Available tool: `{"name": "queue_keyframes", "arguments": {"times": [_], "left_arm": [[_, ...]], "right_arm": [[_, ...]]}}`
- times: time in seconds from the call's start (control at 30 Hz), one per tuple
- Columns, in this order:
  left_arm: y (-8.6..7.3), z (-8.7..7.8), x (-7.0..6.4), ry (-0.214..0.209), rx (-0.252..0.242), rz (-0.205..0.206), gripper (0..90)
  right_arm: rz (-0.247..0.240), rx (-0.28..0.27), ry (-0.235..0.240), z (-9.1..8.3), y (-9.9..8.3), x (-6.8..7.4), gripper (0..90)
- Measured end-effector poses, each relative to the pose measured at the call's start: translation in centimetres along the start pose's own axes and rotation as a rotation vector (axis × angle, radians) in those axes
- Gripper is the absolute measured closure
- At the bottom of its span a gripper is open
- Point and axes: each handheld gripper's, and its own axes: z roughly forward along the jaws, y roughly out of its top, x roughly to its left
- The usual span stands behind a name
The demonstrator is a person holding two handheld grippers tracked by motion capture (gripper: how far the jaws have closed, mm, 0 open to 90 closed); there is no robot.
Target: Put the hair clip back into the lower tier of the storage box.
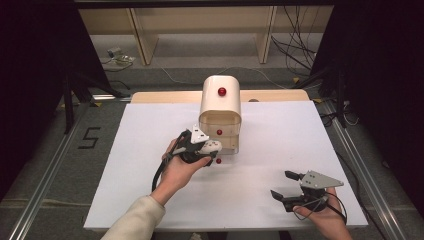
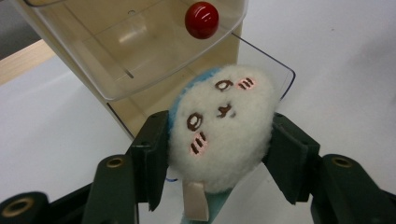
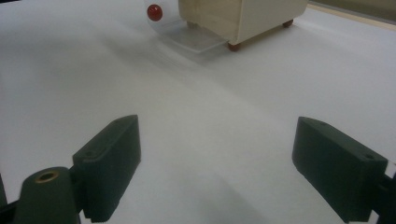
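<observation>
Plush toy point(image 2: 219, 130), white, fluffy, pink-cheeked face, pinched by left gripper point(image 2: 219, 158), right gripper point(image 3: 217, 163) fingers spread.

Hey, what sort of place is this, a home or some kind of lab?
Likely a lab test bench: a white table framed by metal rails, loose cables on the floor, and a numbered floor mark.

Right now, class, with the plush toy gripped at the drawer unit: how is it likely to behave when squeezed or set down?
The plush toy looks fluffy and bulges between the left gripper's fingers, so it probably squashes rather than breaks. It seems light for its size. Its rounded shape might roll a little in the clear drawer, though the fuzzy surface should resist sliding.
</observation>
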Motion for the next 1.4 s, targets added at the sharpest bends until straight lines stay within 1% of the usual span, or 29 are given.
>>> {"name": "queue_keyframes", "arguments": {"times": [0.03, 0.07, 0.13, 0.27, 0.5, 0.77, 0.9, 1.4], "left_arm": [[0.0, 0.0, 0.0, 0.000, 0.006, 0.005, 45.0], [0.1, 0.1, 0.0, -0.005, 0.004, -0.001, 45.0], [0.1, 0.3, -0.1, -0.009, 0.009, 0.002, 45.0], [0.3, 0.5, -0.2, -0.008, 0.004, -0.002, 45.0], [0.5, 0.8, -0.2, -0.012, 0.013, -0.002, 45.0], [0.7, 1.2, -0.3, -0.017, 0.023, -0.013, 45.0], [0.8, 1.4, -0.3, -0.015, 0.028, -0.010, 45.0], [1.0, 2.1, -0.2, -0.013, 0.029, -0.024, 45.0]], "right_arm": [[0.000, 0.000, 0.000, 0.0, 0.0, 0.0, 16.2], [0.000, -0.001, -0.001, 0.0, 0.0, 0.0, 16.3], [0.000, -0.002, 0.000, 0.0, 0.0, 0.0, 16.3], [-0.001, -0.004, 0.000, 0.0, 0.0, 0.0, 16.3], [-0.001, -0.007, 0.003, 0.0, 0.0, -0.1, 16.3], [-0.001, -0.006, 0.004, 0.0, 0.0, -0.1, 16.2], [-0.001, -0.006, 0.004, 0.0, 0.0, -0.1, 16.2], [0.003, -0.003, 0.003, 0.0, -0.1, -0.1, 16.2]]}}
